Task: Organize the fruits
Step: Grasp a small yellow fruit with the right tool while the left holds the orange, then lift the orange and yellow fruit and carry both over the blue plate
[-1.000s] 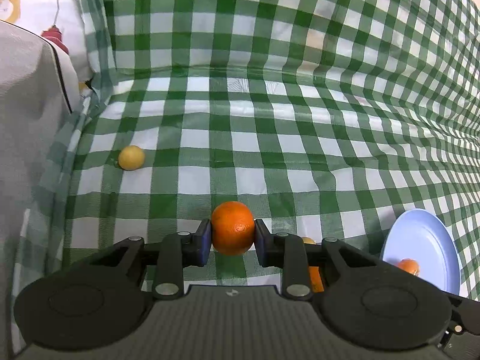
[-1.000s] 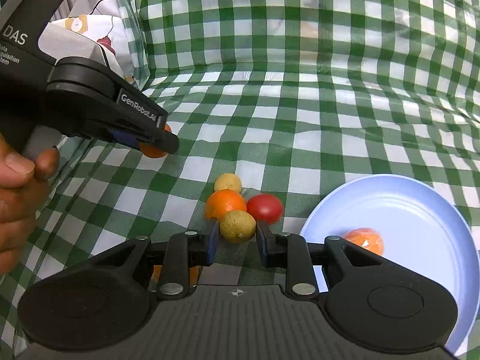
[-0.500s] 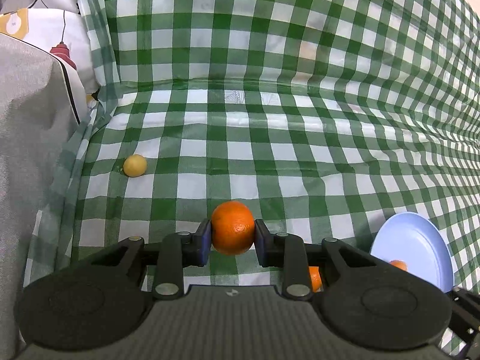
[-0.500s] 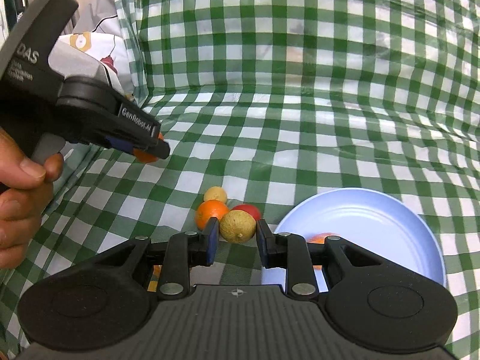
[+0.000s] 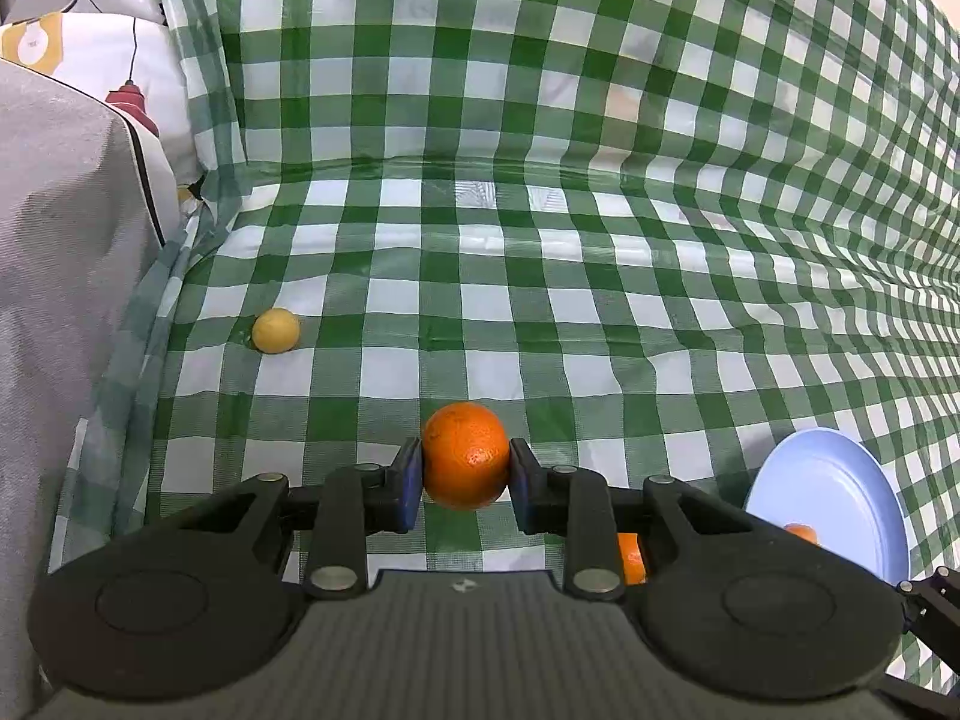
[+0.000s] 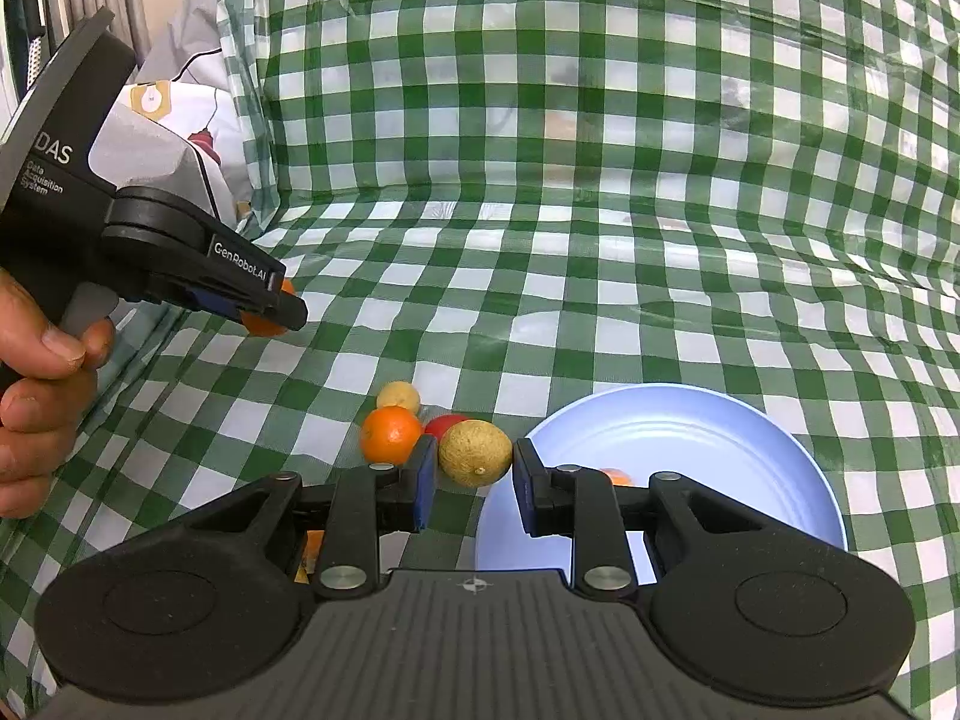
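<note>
My left gripper point(image 5: 465, 459) is shut on an orange point(image 5: 465, 455) and holds it above the green checked cloth; it also shows in the right wrist view point(image 6: 273, 312) at the left. My right gripper point(image 6: 474, 456) is shut on a yellow-brown lemon point(image 6: 474, 453), held at the left rim of the light blue plate point(image 6: 708, 438). The plate holds an orange fruit point(image 6: 615, 476), mostly hidden by a finger. On the cloth lie an orange point(image 6: 391, 434), a red fruit point(image 6: 445, 425) and a small yellow fruit point(image 6: 398, 397).
Another yellow fruit point(image 5: 275, 330) lies alone at the left of the cloth. A grey cover point(image 5: 54, 276) and a white printed fabric point(image 5: 90, 54) stand along the left edge. The cloth rises as a back wall point(image 5: 540, 60). The plate point(image 5: 828, 498) sits at the right.
Both grippers have risen and pulled back with their fruits still held. The right gripper's lemon has shifted toward the plate's left rim.
</note>
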The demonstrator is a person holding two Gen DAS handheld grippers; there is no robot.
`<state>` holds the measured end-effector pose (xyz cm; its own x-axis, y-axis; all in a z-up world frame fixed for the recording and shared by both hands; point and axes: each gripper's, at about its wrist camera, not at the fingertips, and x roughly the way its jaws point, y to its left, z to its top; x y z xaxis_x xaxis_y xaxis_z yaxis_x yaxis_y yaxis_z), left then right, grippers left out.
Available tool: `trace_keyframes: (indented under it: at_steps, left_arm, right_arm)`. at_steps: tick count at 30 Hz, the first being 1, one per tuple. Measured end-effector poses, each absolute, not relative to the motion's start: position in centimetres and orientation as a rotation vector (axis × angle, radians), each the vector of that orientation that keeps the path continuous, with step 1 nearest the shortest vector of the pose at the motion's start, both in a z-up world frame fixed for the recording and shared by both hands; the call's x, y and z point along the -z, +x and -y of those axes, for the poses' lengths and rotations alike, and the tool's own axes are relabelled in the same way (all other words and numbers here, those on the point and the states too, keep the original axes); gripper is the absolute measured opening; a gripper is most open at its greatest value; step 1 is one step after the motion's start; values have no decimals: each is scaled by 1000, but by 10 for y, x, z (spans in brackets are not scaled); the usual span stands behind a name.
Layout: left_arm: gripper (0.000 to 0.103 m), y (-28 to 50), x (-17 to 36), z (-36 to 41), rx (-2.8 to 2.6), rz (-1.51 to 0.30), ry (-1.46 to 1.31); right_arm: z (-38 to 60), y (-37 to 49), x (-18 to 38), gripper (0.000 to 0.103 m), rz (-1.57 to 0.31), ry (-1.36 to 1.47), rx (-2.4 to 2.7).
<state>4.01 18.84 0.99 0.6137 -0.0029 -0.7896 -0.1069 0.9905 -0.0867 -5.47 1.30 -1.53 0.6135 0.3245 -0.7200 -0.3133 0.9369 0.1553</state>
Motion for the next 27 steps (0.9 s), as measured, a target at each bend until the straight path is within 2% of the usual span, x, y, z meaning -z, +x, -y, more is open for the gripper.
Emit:
trace_keyframes:
  at_steps: [27]
  left_arm:
    - [33,40,-8,-186,-69,-916,-137]
  right_arm:
    - [-12,-55,14,28,-829,21,-362]
